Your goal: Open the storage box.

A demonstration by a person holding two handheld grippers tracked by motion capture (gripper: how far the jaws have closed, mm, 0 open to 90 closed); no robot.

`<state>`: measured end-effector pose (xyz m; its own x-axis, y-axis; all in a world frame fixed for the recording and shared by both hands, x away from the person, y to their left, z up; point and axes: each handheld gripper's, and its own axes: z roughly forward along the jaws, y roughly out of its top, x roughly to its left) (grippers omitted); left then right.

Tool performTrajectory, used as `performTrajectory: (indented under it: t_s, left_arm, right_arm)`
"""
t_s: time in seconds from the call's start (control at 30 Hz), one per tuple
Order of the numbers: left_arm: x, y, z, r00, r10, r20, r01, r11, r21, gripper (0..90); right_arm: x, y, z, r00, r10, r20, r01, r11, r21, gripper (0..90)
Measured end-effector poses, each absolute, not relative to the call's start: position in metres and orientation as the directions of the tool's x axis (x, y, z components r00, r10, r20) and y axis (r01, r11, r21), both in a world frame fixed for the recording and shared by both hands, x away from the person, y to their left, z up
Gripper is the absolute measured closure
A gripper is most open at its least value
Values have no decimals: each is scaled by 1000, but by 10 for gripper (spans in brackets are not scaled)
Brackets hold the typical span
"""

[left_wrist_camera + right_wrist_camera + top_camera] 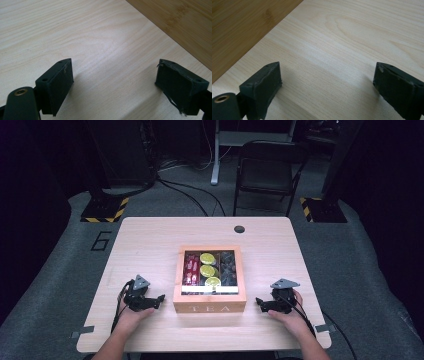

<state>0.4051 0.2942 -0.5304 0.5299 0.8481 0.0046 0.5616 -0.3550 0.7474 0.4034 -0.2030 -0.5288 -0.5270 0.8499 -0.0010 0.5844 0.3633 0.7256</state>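
Observation:
A wooden tea box point(210, 307) marked "TEA" stands at the middle of the light wooden table point(150, 240). Its glass lid shows red packets point(190, 266), yellow round packets point(208, 269) and dark ones point(228, 267) inside. My left gripper point(159, 299) rests on the table just left of the box, jaws wide apart over bare wood point(112, 75). On the other side my right gripper point(259, 303) lies near the box's right wall, also open with nothing between its fingers point(327, 82). The box's wall point(180, 22) fills a corner of each gripper view point(242, 27).
A round cable hole point(239, 229) sits at the table's far edge. Behind the table a black folding chair point(267, 170) and a white stand leg point(215, 155) stand on the grey floor, with black-and-yellow bases point(104, 210) at both sides.

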Motion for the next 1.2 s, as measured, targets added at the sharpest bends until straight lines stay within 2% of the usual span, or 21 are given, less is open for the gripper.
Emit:
performTrajectory:
  t_s: [0.27,0.7,0.77,1.2]
  left_arm:
    - [407,294,-530,533,846,-1,567,-356,743,141]
    - [409,293,-529,523,852,0,571,-351,742,152]
    - [409,292,-530,514,858,-3,569,-338,749,154]
    - [411,298,-526,479,875,-67,605,-273,748,252]
  right_arm:
    - [404,-201,-529,-520,854,-1,590,360,723,42]
    - [404,-201,-529,-516,857,7,596,353,722,61]
    - [404,-202,-527,-512,859,3,590,349,728,150]
    - [404,-204,-518,-500,866,-4,623,363,693,300]
